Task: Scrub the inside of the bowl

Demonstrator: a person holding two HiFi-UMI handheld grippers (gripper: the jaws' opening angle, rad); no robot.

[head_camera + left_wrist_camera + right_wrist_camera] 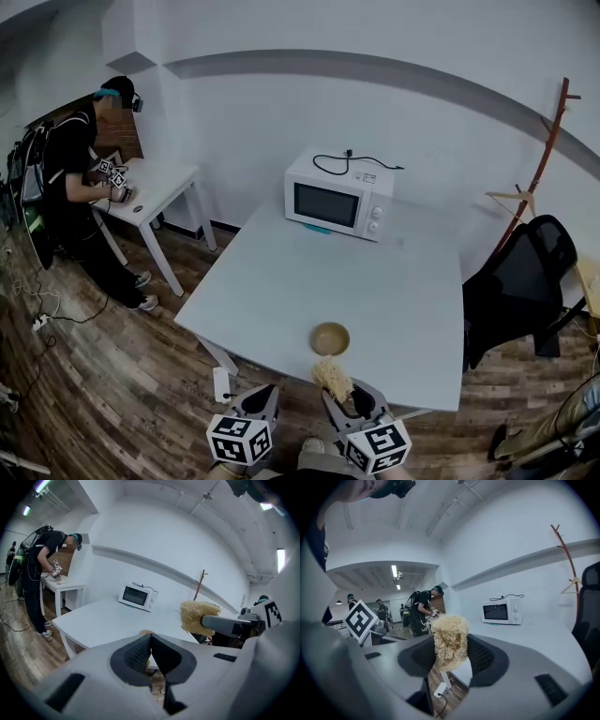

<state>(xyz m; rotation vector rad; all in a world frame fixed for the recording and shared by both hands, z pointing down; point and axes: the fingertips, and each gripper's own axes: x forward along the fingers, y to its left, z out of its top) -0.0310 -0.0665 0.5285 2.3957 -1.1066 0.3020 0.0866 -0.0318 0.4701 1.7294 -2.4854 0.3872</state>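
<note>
A small tan bowl (330, 338) stands near the front edge of the white table (309, 272). My right gripper (339, 392) hangs just before that edge, shut on a pale fibrous loofah scrubber (332, 377), which fills the space between its pads (450, 641). The scrubber also shows at the right of the left gripper view (196, 617). My left gripper (265, 401) hangs to the left of the right one, below the table edge, its jaws shut together (150, 654) with nothing between them. Only the bowl's rim (146, 632) peeks above the left jaws.
A white microwave (338, 195) with a black cable on top stands at the table's far side. A black office chair (517, 281) and a wooden coat stand (542, 159) are at the right. A person (80, 187) works at a small white table (155, 183) far left.
</note>
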